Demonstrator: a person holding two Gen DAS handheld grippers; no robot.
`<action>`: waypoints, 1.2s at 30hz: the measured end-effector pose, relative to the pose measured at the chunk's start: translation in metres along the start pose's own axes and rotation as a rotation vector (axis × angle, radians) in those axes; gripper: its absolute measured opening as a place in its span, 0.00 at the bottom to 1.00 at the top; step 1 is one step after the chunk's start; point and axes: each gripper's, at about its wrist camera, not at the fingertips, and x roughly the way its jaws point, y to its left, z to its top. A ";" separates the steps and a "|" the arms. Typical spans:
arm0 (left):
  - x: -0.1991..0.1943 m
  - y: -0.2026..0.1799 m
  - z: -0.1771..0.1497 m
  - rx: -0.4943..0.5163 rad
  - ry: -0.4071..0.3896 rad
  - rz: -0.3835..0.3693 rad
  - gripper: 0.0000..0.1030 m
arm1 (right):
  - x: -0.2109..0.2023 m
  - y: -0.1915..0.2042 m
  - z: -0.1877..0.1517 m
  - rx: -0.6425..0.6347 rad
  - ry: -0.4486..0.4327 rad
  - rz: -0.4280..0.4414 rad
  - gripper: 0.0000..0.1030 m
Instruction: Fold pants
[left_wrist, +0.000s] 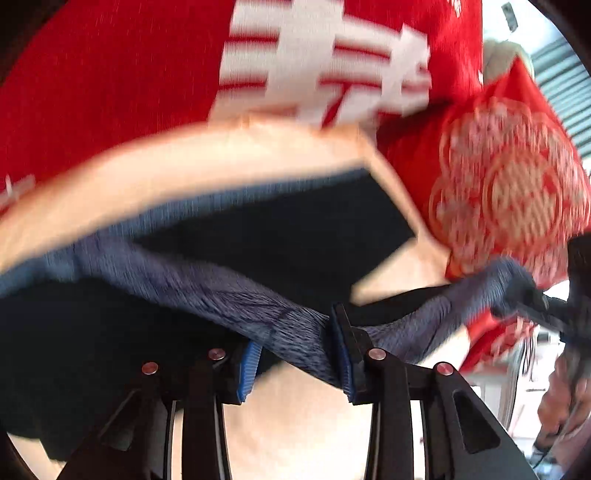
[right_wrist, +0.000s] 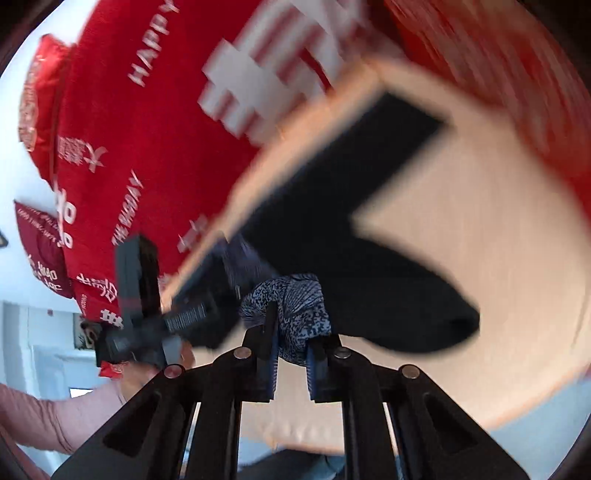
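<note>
Pants (left_wrist: 229, 295) waistband stretches between left gripper (left_wrist: 295, 363) and right gripper (right_wrist: 290, 354), both fingers clamping it.

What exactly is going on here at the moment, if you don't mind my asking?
A person is folding dark pants over a pale table. The left tool and the right tool each grip the blue-speckled waistband, stretched between them. The legs lie on the table; red bedding lies behind.
</note>
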 end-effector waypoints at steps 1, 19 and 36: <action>-0.004 0.000 0.011 -0.002 -0.030 0.028 0.54 | 0.000 0.003 0.019 -0.022 -0.004 -0.013 0.12; -0.005 0.122 -0.023 -0.273 -0.014 0.522 0.67 | 0.059 -0.079 0.090 0.039 0.087 -0.433 0.55; -0.012 0.129 0.012 -0.206 -0.042 0.579 0.74 | 0.032 -0.046 0.088 -0.131 -0.030 -0.477 0.37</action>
